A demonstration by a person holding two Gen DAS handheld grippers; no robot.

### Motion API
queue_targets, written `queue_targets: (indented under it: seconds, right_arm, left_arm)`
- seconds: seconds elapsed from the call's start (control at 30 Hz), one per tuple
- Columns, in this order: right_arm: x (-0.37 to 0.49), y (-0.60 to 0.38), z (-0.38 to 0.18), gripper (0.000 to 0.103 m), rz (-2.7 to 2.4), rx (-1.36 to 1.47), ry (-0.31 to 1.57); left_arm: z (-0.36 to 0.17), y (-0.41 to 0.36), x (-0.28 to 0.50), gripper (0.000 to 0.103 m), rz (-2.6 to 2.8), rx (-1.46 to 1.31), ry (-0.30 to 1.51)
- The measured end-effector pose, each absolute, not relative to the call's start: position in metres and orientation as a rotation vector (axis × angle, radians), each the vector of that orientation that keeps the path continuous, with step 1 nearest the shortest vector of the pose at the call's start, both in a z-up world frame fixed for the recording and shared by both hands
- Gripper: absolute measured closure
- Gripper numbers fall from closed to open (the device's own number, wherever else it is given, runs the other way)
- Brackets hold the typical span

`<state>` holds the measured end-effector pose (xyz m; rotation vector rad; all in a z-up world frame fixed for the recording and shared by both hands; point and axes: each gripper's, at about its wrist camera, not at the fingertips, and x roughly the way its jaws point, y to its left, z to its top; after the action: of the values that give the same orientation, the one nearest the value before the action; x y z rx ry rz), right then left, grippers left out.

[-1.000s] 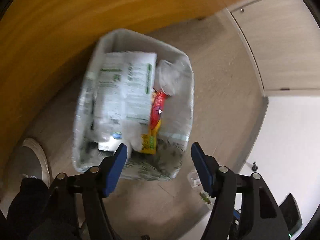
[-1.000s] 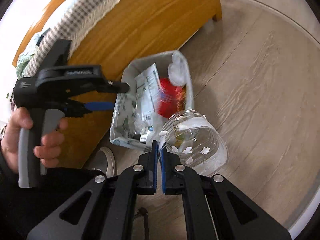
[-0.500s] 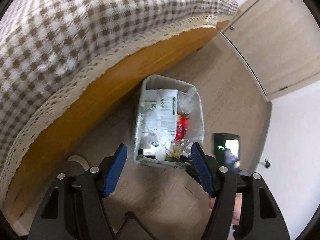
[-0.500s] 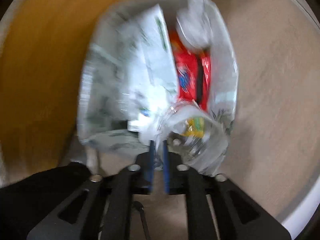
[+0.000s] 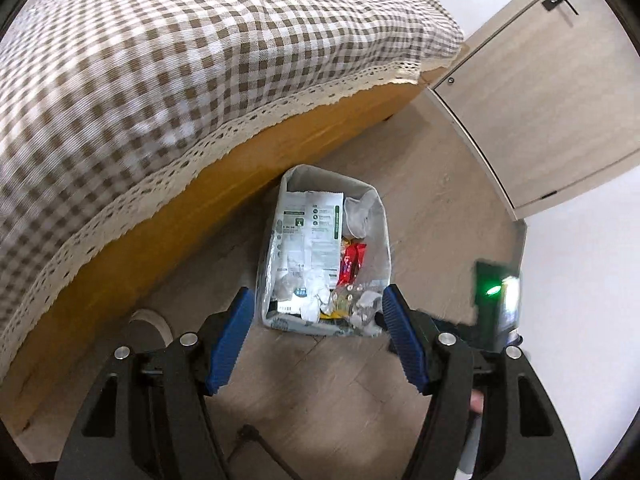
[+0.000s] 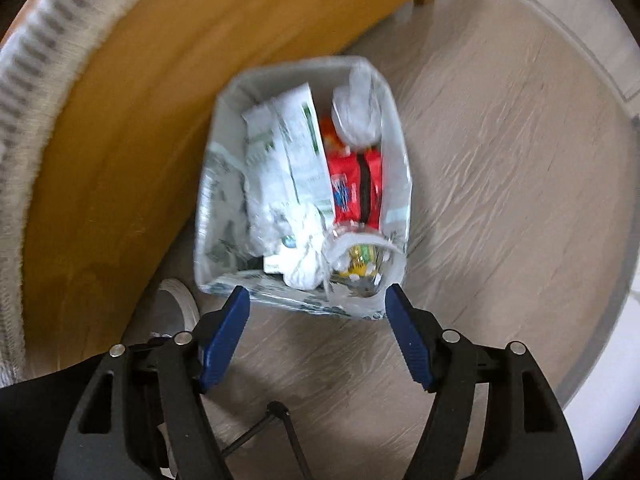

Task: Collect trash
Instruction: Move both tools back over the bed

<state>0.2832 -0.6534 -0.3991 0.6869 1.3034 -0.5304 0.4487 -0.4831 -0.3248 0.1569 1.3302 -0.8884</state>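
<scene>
On the wooden floor [image 6: 500,168], against the side of the bed frame [image 5: 224,208], stands the trash bin [image 6: 394,128] lined with a clear bag; we see it from above in both wrist views. Our right gripper [image 6: 318,308] has just been opening its jaws and now holds them wide with nothing between the pads; the clear plastic cup [image 6: 362,266] lies inside the bin at its near right corner, beside a red wrapper [image 6: 356,186], a white printed package [image 6: 296,152] and crumpled white tissue [image 6: 306,248]. Our left gripper [image 5: 316,312] hovers higher, jaws likewise wide and empty; a checked bedspread [image 5: 180,64] with lace trim covers the bed.
</scene>
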Motion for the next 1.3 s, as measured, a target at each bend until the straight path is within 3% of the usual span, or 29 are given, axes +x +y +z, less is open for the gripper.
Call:
queue_targets:
  seconds: [0.23,0.37,0.5,0.57,0.63,0.77,0.97,1.3]
  right_arm:
    - [0.291,-0.625,-0.298,0.036,-0.557,0.548,1.147]
    - [0.295,-0.592,-0.231,0.036,-0.547,0.442,1.022]
    - [0.298,-0.544,-0.174,0.035,-0.490,0.349,0.837]
    - [0.300,-0.507,-0.149,0.029,-0.433,0.296,0.700]
    - [0.305,-0.480,-0.139,0.028,-0.391,0.245,0.630]
    - [0.321,-0.412,-0.136,0.028,-0.255,0.132,0.546]
    - [0.356,-0.363,-0.152,0.028,-0.146,0.020,0.592]
    - [0.395,-0.360,-0.161,0.028,-0.119,0.058,0.653]
  left_arm:
    - [-0.273,-0.439,0.435,0.039,-0.895,0.112,1.229]
    - [-0.213,-0.390,0.430,0.038,-0.887,0.116,1.064]
    - [-0.155,-0.319,0.422,0.026,-0.826,0.127,0.819]
    - [-0.138,-0.287,0.419,0.025,-0.781,0.120,0.727]
    - [-0.130,-0.253,0.419,0.019,-0.782,0.099,0.666]
    - [-0.130,-0.167,0.429,0.016,-0.684,-0.025,0.610]
    - [-0.135,-0.091,0.455,0.016,-0.537,-0.196,0.610]
    - [-0.160,-0.086,0.495,0.016,-0.480,-0.174,0.706]
